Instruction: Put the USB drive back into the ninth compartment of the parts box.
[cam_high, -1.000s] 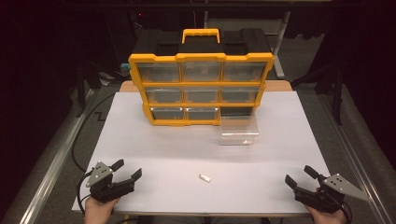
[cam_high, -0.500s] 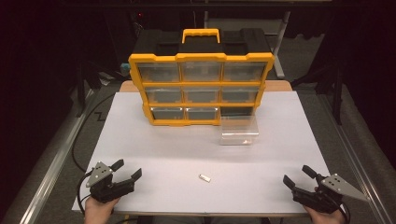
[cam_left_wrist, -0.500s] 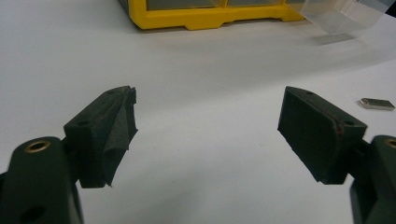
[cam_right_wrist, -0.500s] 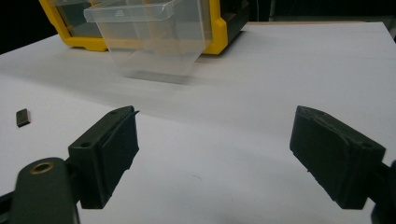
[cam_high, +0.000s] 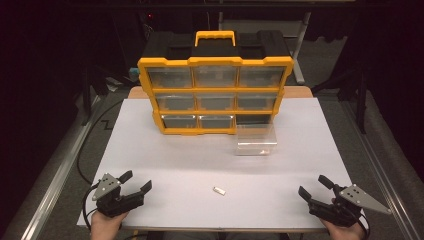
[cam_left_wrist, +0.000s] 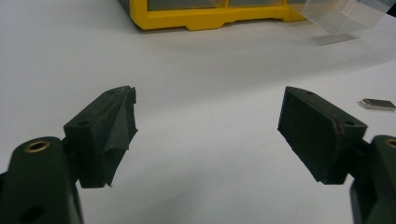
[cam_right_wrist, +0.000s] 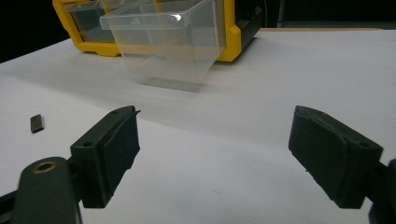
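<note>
A yellow and black organizer cabinet (cam_high: 215, 85) with clear drawers stands at the back of the white table (cam_high: 175, 150); its bottom right slot is vacant. A clear drawer (cam_high: 256, 140) rests on the table in front of that slot, also seen in the right gripper view as the clear drawer (cam_right_wrist: 163, 44). A small flat metal piece (cam_high: 219, 190) lies near the front middle; it appears as the metal piece (cam_left_wrist: 379, 104) and the metal piece (cam_right_wrist: 37, 123). My left gripper (cam_high: 135, 182) sits open at the front left. My right gripper (cam_high: 314, 185) sits open at the front right. Both hold nothing.
The table's front edge runs just under both hands. Dark floor and metal frame rails (cam_high: 55, 175) flank the table. A cable (cam_high: 87, 150) trails off the left side.
</note>
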